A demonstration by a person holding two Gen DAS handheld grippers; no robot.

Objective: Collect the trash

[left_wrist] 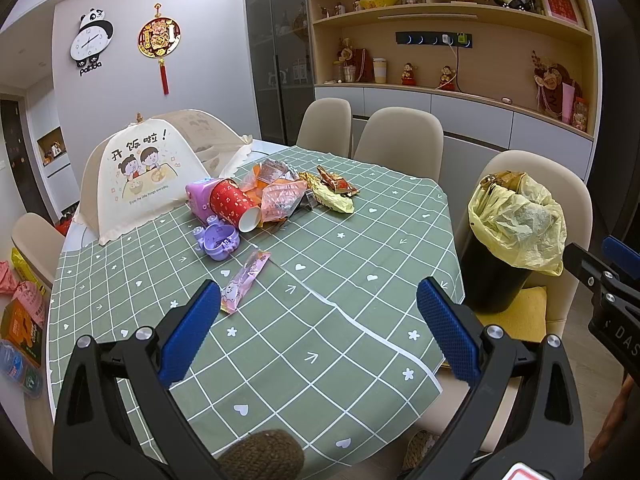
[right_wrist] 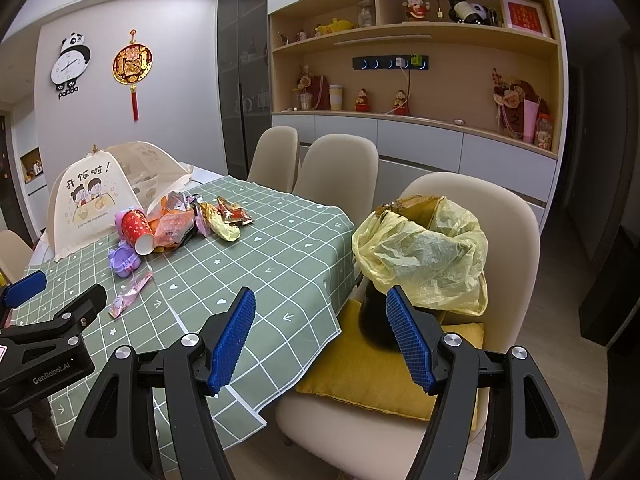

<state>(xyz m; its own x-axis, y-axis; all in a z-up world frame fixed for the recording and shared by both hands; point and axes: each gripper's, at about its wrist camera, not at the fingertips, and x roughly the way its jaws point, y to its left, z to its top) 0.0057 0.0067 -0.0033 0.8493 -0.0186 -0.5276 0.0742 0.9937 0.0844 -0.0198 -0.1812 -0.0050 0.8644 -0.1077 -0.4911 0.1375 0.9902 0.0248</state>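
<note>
Left gripper and right gripper are both hovering with jaws released, gripping nothing. Trash pile is lying mid-desk beside a red paper cup; pink wrapper is lying apart, near the left gripper. Bin with yellow liner is sitting on a chair cushion just beside the desk.

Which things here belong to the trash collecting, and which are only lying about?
For the job: pink wrapper, red paper cup, gold wrapper, orange wrapper pile, lined trash bin.

Lying about: food cover, purple toy, yellow cushion.
</note>
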